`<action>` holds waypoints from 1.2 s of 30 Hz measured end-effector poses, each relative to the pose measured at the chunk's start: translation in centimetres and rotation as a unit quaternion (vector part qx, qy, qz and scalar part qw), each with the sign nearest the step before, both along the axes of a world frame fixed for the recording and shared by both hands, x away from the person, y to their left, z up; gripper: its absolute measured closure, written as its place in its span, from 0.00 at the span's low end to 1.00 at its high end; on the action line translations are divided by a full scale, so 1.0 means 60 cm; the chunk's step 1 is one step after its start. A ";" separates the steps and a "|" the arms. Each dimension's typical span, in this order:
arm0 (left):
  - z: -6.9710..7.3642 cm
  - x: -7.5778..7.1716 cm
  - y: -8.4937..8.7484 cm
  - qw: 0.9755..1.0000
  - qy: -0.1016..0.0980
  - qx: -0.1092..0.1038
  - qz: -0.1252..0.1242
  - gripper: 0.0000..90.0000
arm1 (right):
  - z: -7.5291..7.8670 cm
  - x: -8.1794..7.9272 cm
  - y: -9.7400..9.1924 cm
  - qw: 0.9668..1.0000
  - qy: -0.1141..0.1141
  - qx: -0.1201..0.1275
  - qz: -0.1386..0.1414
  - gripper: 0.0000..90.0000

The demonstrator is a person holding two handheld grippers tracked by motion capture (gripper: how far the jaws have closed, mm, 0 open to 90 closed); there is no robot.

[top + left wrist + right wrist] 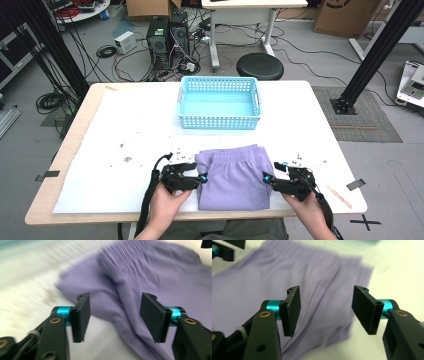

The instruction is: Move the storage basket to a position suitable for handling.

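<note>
Shorts (233,176), purple, folded, on table (125,125) btwn both claws.
L claw (202,178) wide at shorts' left edge; R claw (267,178) wide at right edge. Blue basket (219,120) beyond, apart.

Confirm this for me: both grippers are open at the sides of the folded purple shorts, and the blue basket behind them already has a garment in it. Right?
Not quite. The blue basket is empty, as the high view shows. The rest holds: the left gripper and right gripper are open at the sides of the folded purple shorts.
</note>
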State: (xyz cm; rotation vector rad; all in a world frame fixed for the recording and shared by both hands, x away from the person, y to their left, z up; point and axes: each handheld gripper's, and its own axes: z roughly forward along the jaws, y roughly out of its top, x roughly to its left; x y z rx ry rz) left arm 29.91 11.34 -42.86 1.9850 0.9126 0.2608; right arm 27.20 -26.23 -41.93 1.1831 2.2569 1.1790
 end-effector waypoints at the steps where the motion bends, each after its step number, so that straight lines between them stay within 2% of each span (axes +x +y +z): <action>1: 0.006 0.008 0.007 1.000 -0.008 0.003 0.001 0.43 | 0.005 0.007 -0.003 1.000 -0.017 0.001 -0.001 0.41; 2: 0.011 0.018 0.014 1.000 -0.014 -0.001 0.007 0.40 | 0.010 0.015 -0.006 0.999 -0.038 -0.001 0.000 0.40; 4: 0.023 0.036 0.031 0.999 -0.029 -0.015 0.015 0.36 | 0.020 0.035 -0.008 0.998 -0.059 0.002 -0.004 0.39; 8: 0.047 0.067 0.062 0.996 -0.078 -0.035 0.034 0.36 | 0.034 0.084 -0.012 0.996 -0.093 0.010 -0.011 0.36; 11: 0.058 0.093 0.081 0.993 -0.095 -0.048 0.046 0.36 | 0.041 0.115 -0.012 0.994 -0.107 0.004 -0.022 0.34; 13: 0.060 0.113 0.090 0.993 -0.094 -0.051 0.054 0.36 | 0.047 0.140 -0.011 0.995 -0.099 0.013 -0.023 0.33; 15: 0.059 0.132 0.095 0.992 -0.096 -0.054 0.055 0.36 | 0.052 0.159 -0.008 0.994 -0.103 0.011 -0.022 0.33; 17: 0.054 0.153 0.098 0.994 -0.082 -0.049 0.051 0.34 | 0.056 0.177 -0.003 0.994 -0.106 0.004 -0.010 0.33; 18: 0.051 0.162 0.098 0.995 -0.078 -0.041 0.050 0.34 | 0.057 0.186 0.000 0.995 -0.099 0.003 -0.003 0.33; 20: 0.044 0.177 0.101 0.995 -0.081 -0.032 0.057 0.34 | 0.055 0.205 0.004 0.996 -0.093 -0.008 0.006 0.33; 21: 0.038 0.185 0.103 0.994 -0.086 -0.034 0.062 0.34 | 0.053 0.215 0.005 0.996 -0.088 -0.011 0.011 0.33; 23: 0.026 0.200 0.109 0.994 -0.083 -0.031 0.071 0.32 | 0.047 0.233 0.005 0.997 -0.074 -0.009 0.012 0.32; 26: 0.008 0.218 0.116 0.994 -0.078 -0.038 0.072 0.30 | 0.033 0.257 0.006 0.998 -0.058 -0.020 0.010 0.31; 29: 0.003 0.236 0.117 0.996 -0.061 -0.034 0.058 0.29 | 0.020 0.272 0.005 0.999 -0.048 -0.014 0.011 0.31; 33: 0.003 0.259 0.109 0.997 -0.054 -0.039 0.043 0.26 | 0.009 0.284 0.006 0.999 -0.045 -0.015 0.012 0.31; 36: 0.003 0.273 0.104 0.998 -0.049 -0.035 0.034 0.26 | 0.005 0.295 0.011 0.999 -0.039 -0.020 0.016 0.32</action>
